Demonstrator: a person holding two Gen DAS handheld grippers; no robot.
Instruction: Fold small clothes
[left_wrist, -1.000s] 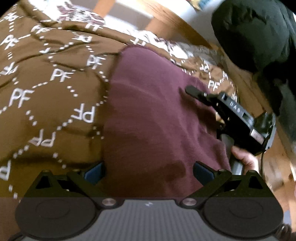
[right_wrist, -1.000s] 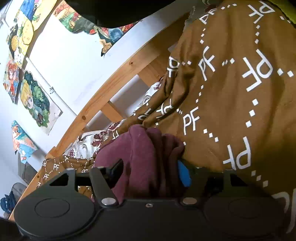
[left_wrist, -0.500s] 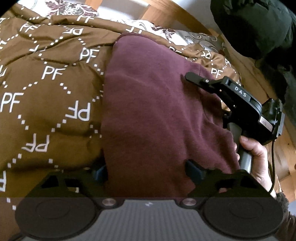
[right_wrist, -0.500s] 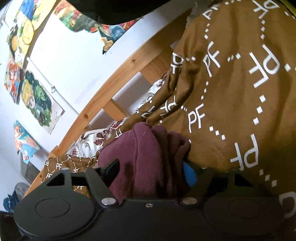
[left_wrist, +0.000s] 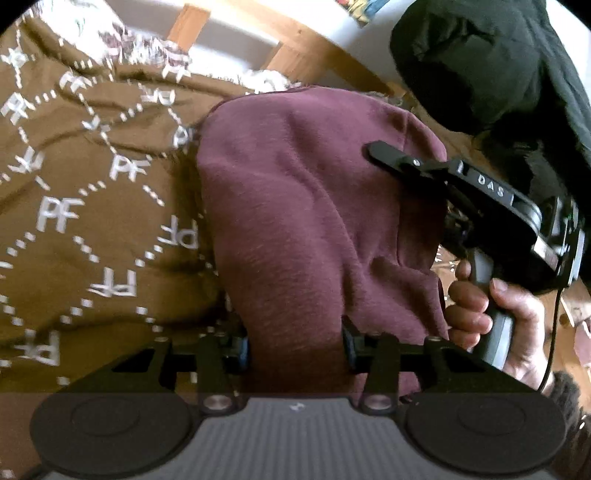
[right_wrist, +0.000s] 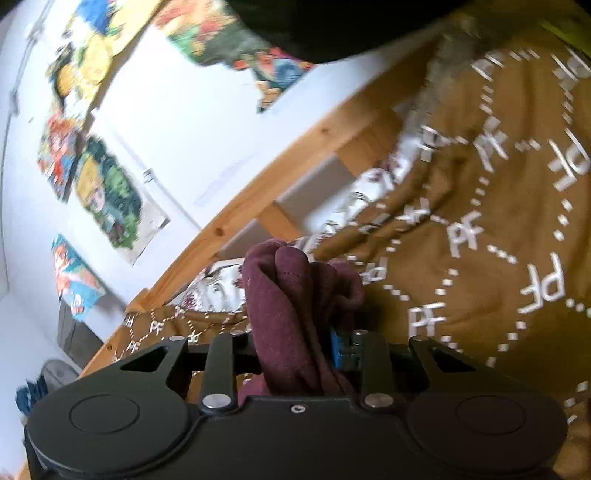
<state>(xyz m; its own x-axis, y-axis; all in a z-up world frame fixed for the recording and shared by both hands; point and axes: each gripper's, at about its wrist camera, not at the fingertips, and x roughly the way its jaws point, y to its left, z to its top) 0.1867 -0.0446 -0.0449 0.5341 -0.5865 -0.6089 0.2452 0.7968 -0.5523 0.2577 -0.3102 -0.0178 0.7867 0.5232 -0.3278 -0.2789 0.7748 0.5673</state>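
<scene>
Both my grippers have the maroon garment (left_wrist: 295, 206) right now. My left gripper (left_wrist: 295, 345) has just been closing and its pads now press a thick bunch of the cloth from both sides — clenched on it at the near, lower edge. My right gripper (right_wrist: 295, 347) has just been closing too, w/ a gathered wad of the same maroon fabric squeezed between its pads; the wad sticks up past the fingertips.

The garment lies on the brown blanket (left_wrist: 74, 206) w/ the white PF print, its long axis running away from my left jaws toward the wooden bed rail (left_wrist: 314, 48). The right hand (left_wrist: 509, 317) comes in from the garment's right side, about halfway along that length, so the two grips sit on adjacent edges, not opposite ends.

What the next move prob. turns on: the far end is free and flat, while the near part and right edge are bunched in my jaws. Judging by that, I'd lift the held edges and carry them over toward the rail end. Risk — the bunched grips may drag extra layers and crease the fold.
</scene>
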